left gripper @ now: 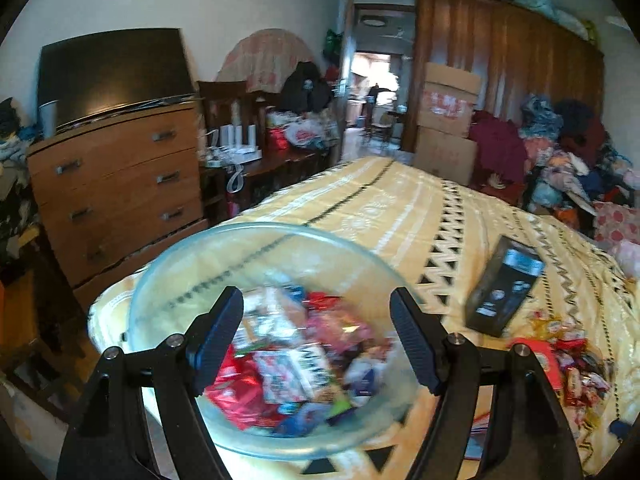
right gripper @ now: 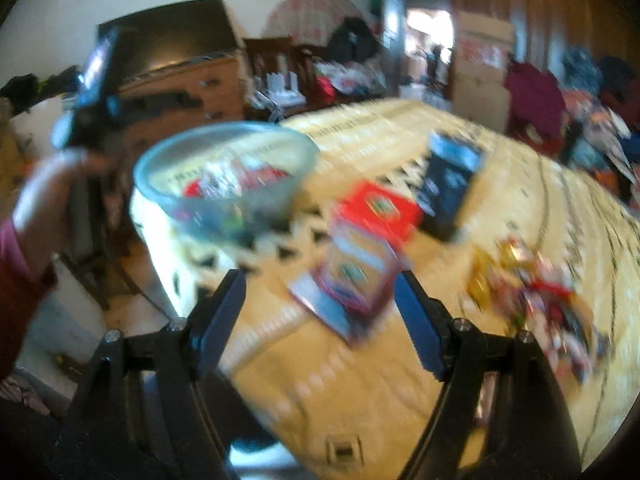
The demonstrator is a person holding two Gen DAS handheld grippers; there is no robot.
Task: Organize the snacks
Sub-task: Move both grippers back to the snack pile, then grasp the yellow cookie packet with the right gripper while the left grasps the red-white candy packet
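Observation:
A clear glass bowl (left gripper: 256,264) holding several wrapped snacks (left gripper: 296,364) sits on the near left corner of the bed. My left gripper (left gripper: 318,340) is open and empty just above the bowl. The bowl also shows in the right wrist view (right gripper: 224,176). My right gripper (right gripper: 320,312) is open and empty above a red and white snack box (right gripper: 360,256) lying on the bed. A pile of loose wrapped sweets (right gripper: 536,292) lies to its right; it also shows in the left wrist view (left gripper: 568,364). The right wrist view is blurred.
A dark flat box (left gripper: 504,288) lies on the yellow patterned bedspread (left gripper: 400,208), also seen in the right wrist view (right gripper: 448,184). A wooden chest of drawers (left gripper: 120,184) stands left of the bed. Clothes are heaped at the right (left gripper: 568,152). The person's left hand and device show at the left (right gripper: 80,128).

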